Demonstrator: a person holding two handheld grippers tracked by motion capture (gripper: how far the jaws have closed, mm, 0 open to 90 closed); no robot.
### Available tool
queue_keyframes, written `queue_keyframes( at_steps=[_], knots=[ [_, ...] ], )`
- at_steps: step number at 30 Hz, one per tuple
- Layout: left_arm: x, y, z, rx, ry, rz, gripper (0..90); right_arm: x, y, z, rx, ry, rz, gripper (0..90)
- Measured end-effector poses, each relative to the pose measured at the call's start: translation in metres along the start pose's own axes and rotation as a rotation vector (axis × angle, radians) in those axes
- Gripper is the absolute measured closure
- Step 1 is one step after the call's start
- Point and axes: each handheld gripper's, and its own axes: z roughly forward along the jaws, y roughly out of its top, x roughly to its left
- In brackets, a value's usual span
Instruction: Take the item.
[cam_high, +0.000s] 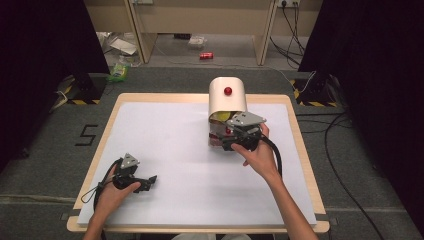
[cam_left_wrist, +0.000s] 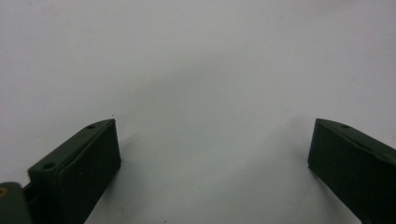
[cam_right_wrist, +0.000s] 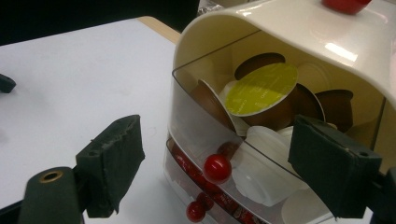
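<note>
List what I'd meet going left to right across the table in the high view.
Left gripper, open on the white table cover → bare cover → right gripper, open at the drawer front of the cream capsule box.

The cream capsule holder (cam_high: 227, 95) stands upright at the far edge of the white mat (cam_high: 165, 150). Its clear upper drawer (cam_right_wrist: 210, 126), red-knobbed, is pulled out and full of coffee capsules (cam_right_wrist: 261, 88).

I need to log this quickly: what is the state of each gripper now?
Left gripper: open, holding nothing, over the white table.
Right gripper: open, holding nothing, at the capsule drawer box.
</note>
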Motion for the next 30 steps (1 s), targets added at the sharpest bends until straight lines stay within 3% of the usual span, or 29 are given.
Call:
queue_keyframes(
  at_steps=[18,30],
  knots=[
    [0.000,0.000,0.000,0.001,0.000,0.002,1.8,-0.002,-0.002,0.005,0.026,0.016,0.000,17.2],
    [0.000,0.000,0.000,0.001,0.000,0.000,1.8,0.003,-0.004,-0.005,0.014,0.040,-0.011,17.5]
  ],
)
